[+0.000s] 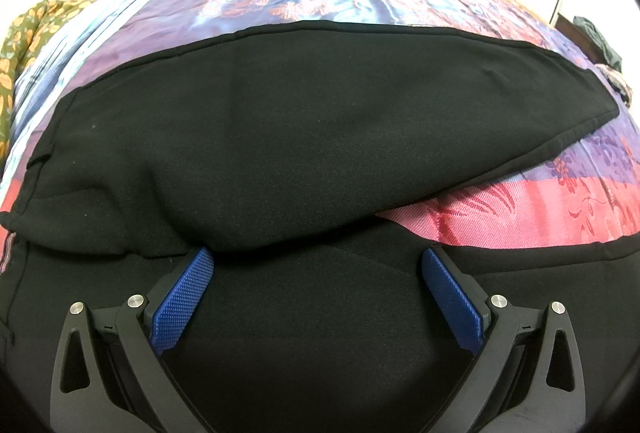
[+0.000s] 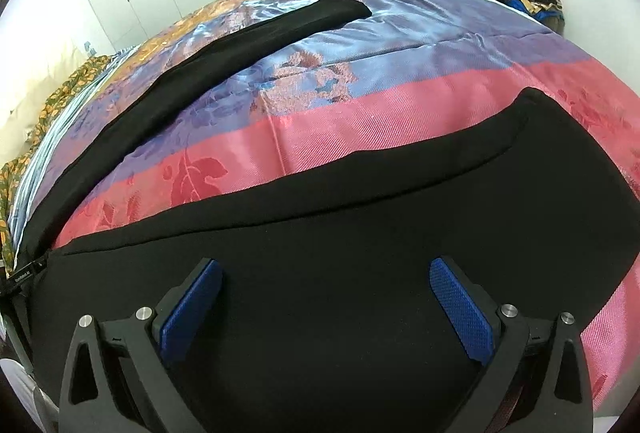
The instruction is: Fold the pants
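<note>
I am seeing the black fabric pants (image 2: 320,233) lying spread on the bed's shiny pink, purple and blue floral bedspread (image 2: 400,105), legs splayed apart. My left gripper (image 1: 318,263) is hanging over the cloth with its blue pads spread wide, pinching nothing. My right gripper (image 2: 326,273) is likewise gaping open above the nearer leg.

Left gripper (image 1: 316,265), jaws wide apart, above black pants (image 1: 280,121) spread across a patterned bedspread (image 1: 520,209); green floral cloth (image 1: 48,33) at the bed's far left edge.
</note>
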